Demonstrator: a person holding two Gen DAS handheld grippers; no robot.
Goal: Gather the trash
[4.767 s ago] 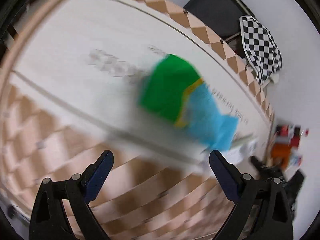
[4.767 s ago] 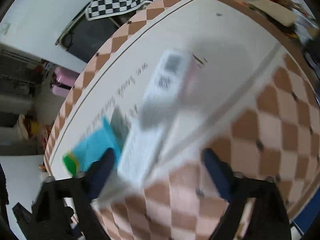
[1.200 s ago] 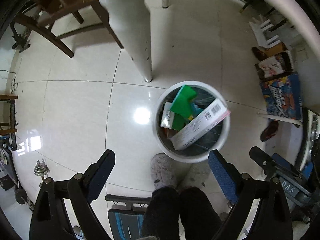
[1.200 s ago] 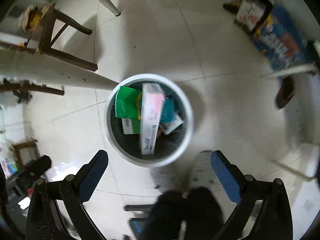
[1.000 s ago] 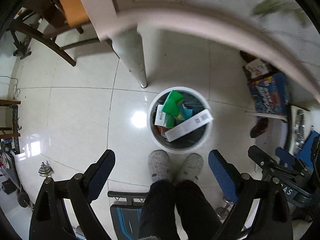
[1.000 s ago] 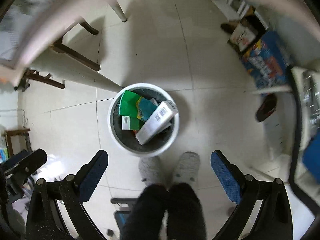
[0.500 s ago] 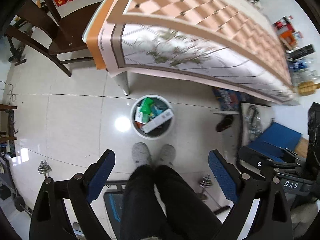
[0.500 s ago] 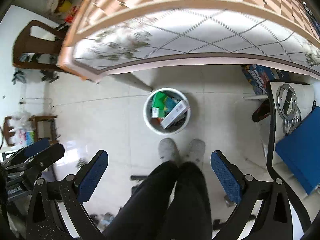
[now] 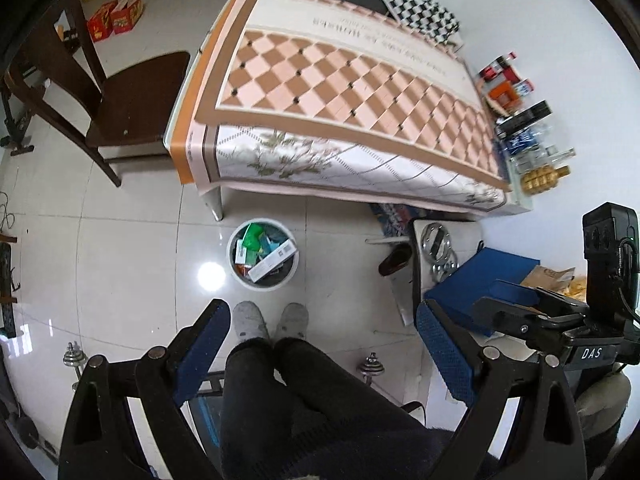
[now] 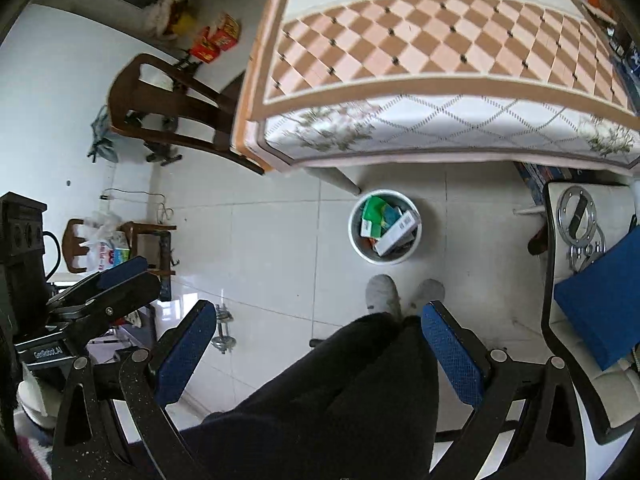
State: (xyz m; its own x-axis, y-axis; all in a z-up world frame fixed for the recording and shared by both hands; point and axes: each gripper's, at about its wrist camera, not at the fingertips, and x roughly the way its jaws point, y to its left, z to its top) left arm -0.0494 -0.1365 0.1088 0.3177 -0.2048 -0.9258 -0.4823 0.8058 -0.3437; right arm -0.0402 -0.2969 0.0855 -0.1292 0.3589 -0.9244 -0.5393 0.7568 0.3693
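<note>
A white round trash bin (image 9: 236,268) stands on the tiled floor by the table leg; it also shows in the right wrist view (image 10: 356,246). It holds a green packet (image 9: 251,236), a long white box (image 9: 274,260) and other wrappers. My left gripper (image 9: 322,334) is open and empty, held high above the floor over the person's legs. My right gripper (image 10: 316,334) is open and empty at a similar height. The table (image 9: 352,80) with a checked cloth has nothing lying on its top in these views.
A dark wooden chair (image 9: 120,100) stands left of the table. A blue box (image 9: 480,280), metal rings (image 9: 438,240), dumbbells (image 9: 370,364) and bottles (image 9: 536,148) lie to the right. The person's feet (image 9: 272,320) stand just before the bin.
Both grippers have risen far from just above the bin to well above table height. The green packet and white box, earlier on the table, lie in the bin.
</note>
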